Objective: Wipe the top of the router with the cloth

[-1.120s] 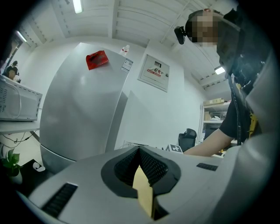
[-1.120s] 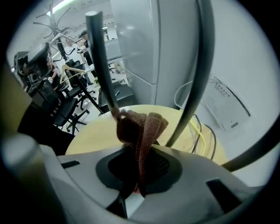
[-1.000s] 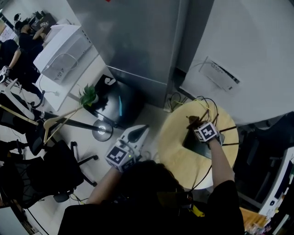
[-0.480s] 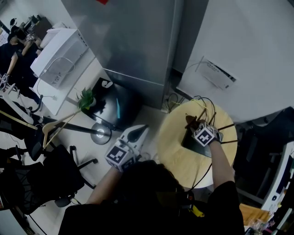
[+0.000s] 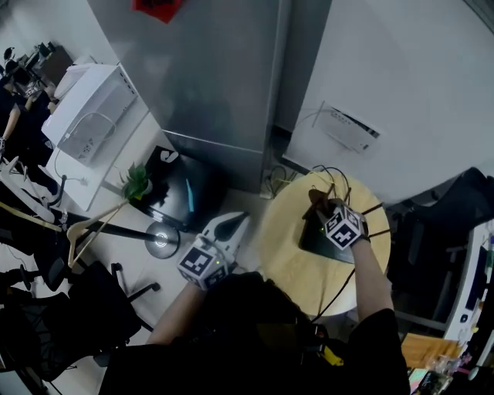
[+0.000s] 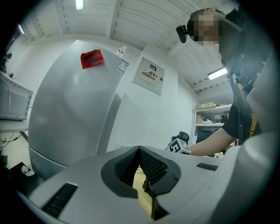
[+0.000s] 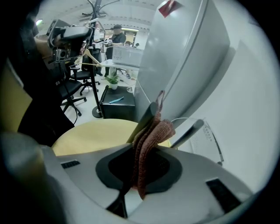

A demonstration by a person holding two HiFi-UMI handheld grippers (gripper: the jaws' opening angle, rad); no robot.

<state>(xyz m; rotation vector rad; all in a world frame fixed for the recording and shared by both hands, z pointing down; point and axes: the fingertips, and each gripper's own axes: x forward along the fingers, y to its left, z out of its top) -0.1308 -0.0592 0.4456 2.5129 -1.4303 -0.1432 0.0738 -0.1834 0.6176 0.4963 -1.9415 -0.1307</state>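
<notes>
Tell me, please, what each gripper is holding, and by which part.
Right gripper holds the cloth by a bunched fold; left gripper holds nothing, jaws shut.

- Landmark: a tall grey metal cabinet [image 5: 208, 69], which stood against a white wall [image 5: 417, 69]. A red tag [image 5: 158, 8] sat near its top.
- Right of the cabinet: a white panel box [image 5: 347, 129] was fixed to the wall, with a round pale-wood table [image 5: 285, 262] below it.
- At the cabinet's foot: a low black unit [image 5: 189, 189] carried a small green plant [image 5: 137, 181].
- Left of the cabinet: a white machine [image 5: 89, 104] sat on a white desk.
- In front of the cabinet, to the left: a black office chair [image 5: 77, 301] and a wooden coat hanger [image 5: 81, 227] stood over pale floor [image 5: 247, 199].
- Ceiling strip light [image 6: 217, 73] was lit.
</notes>
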